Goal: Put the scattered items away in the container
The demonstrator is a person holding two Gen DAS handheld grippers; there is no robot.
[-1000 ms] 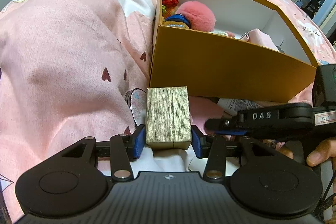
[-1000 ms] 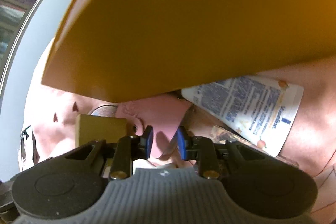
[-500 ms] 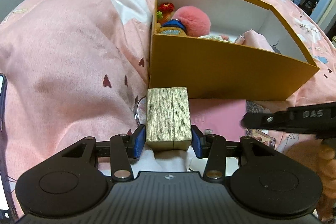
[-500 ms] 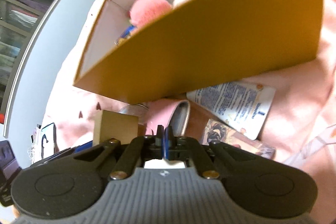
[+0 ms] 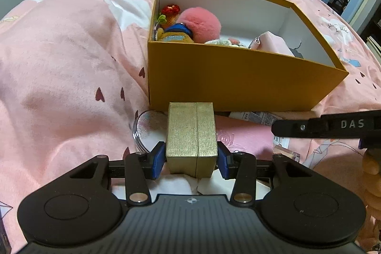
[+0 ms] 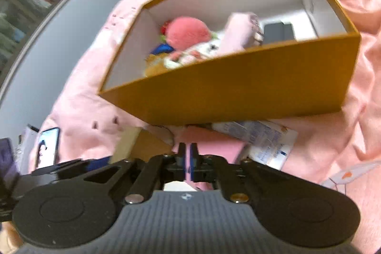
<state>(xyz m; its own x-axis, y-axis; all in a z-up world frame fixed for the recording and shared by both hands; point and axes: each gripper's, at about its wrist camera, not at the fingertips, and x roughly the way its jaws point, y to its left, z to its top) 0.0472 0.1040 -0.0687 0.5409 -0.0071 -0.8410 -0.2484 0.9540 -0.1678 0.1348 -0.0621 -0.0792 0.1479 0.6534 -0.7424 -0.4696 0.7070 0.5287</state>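
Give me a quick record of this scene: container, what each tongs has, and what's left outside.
container: open orange box on pink bedding, plush toys inside
left tongs: shut on gold box
right tongs: shut on pink pouch
left outside: lotion tube, round mirror

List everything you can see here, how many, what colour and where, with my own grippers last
Container: one, mustard outside, white inside, on the bedspread.
Bedspread: one, pink, under everything.
Pompom: one, pink, inside the container with crocheted toys.
Pouch: one, pale pink, inside the container.
Gold box: one, in front of the container.
Mirror: one, round, silver-rimmed, beside the gold box.
Lotion tube: one, white, by the container's base.
Pink flat item: one, beside the tube.
Phone: one, lit screen, at the bed's edge.
Left gripper: fingers clamp the gold box.
Right gripper: fingers pinch the pink flat item.
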